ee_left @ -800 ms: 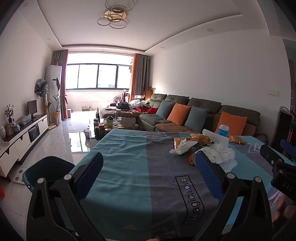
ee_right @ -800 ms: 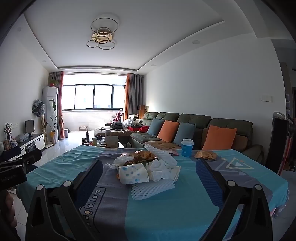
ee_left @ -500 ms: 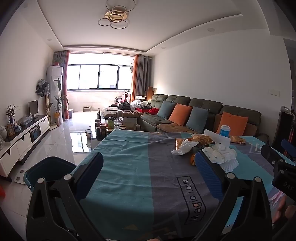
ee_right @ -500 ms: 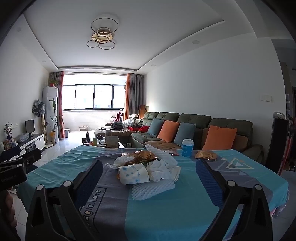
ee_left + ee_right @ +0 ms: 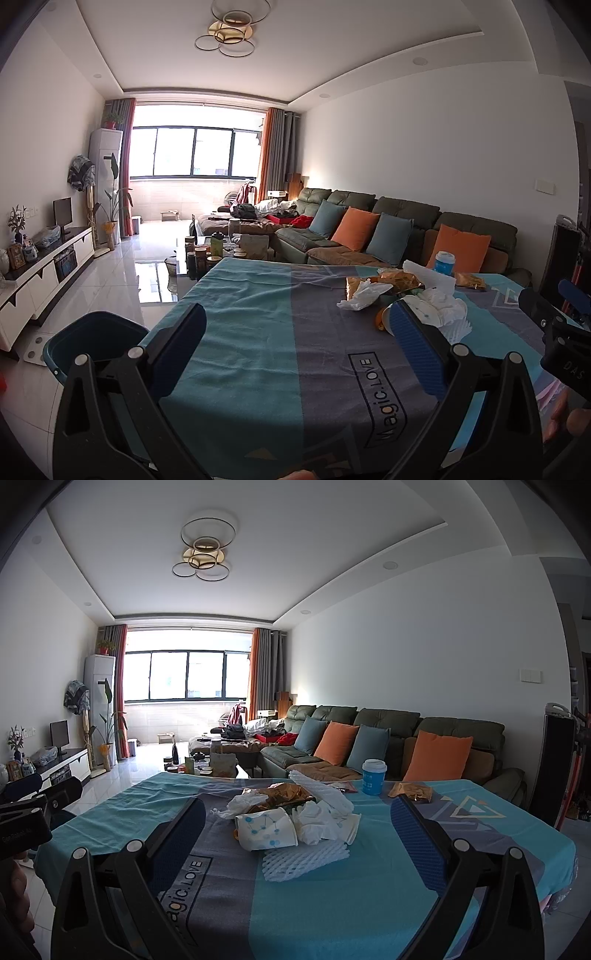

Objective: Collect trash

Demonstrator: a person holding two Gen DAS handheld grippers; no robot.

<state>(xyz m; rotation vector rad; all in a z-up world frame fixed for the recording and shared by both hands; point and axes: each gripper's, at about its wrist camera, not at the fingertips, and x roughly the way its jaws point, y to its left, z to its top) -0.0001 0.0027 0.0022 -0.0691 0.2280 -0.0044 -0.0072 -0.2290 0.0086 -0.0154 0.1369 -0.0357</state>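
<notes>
A heap of trash sits on the teal and grey tablecloth (image 5: 369, 886): a tipped paper cup (image 5: 266, 832), crumpled tissues (image 5: 317, 819), white foam netting (image 5: 303, 858) and a shiny brown wrapper (image 5: 284, 797). A second brown wrapper (image 5: 412, 792) and a blue lidded cup (image 5: 373, 777) lie further back. My right gripper (image 5: 295, 830) is open, aimed at the heap from short of it. My left gripper (image 5: 295, 332) is open over bare cloth, with the heap (image 5: 406, 299) beyond its right finger (image 5: 417, 350). Neither holds anything.
A dark teal bin (image 5: 92, 339) stands on the floor left of the table. Behind the table are a green sofa (image 5: 388, 734) with cushions and a cluttered coffee table (image 5: 218, 251). A TV cabinet (image 5: 40, 273) lines the left wall. A black stand (image 5: 554, 768) is at right.
The left view has shifted slightly: the trash heap sits a little lower and further right. The right view is nearly unchanged. Both grippers stay open.
</notes>
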